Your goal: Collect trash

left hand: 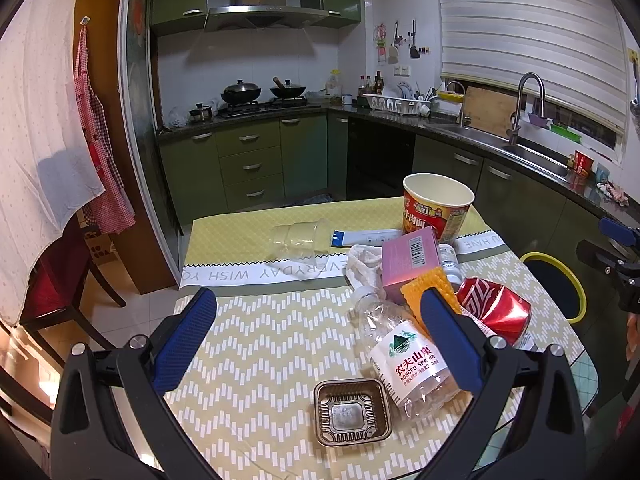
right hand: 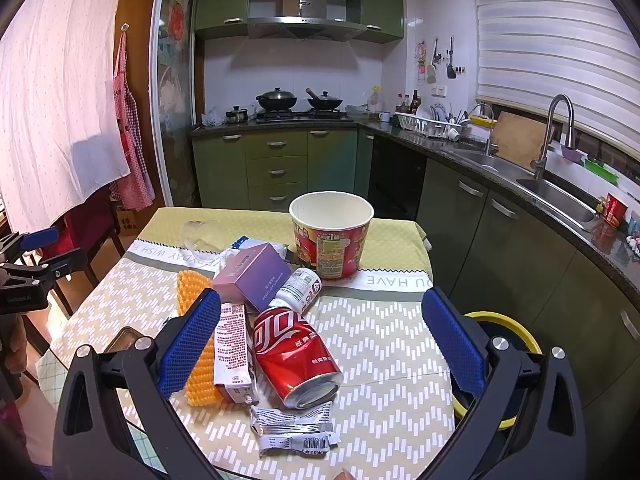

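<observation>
Both grippers hover over the table (right hand: 384,332), left gripper (left hand: 320,332) and right gripper (right hand: 322,328) each spread wide, holding nothing. The red can (right hand: 296,356) lies on its side just in front of the noodle cup (right hand: 330,236), long axis running toward that cup, open end nearest the right gripper. Probably empty: light, thin-walled, slick, dents easily, so pinch across its round middle. The water bottle (left hand: 404,352) lies left of the can, crumpled, soft. A yellow-rimmed bin (right hand: 516,340) sits right of the can, off the table's edge.

Both grippers, left gripper (left hand: 320,344) and right gripper (right hand: 320,344), have black plastic frames, silver screws, textured blue pads; lower-left sleeve looks reddish, maybe.
</observation>
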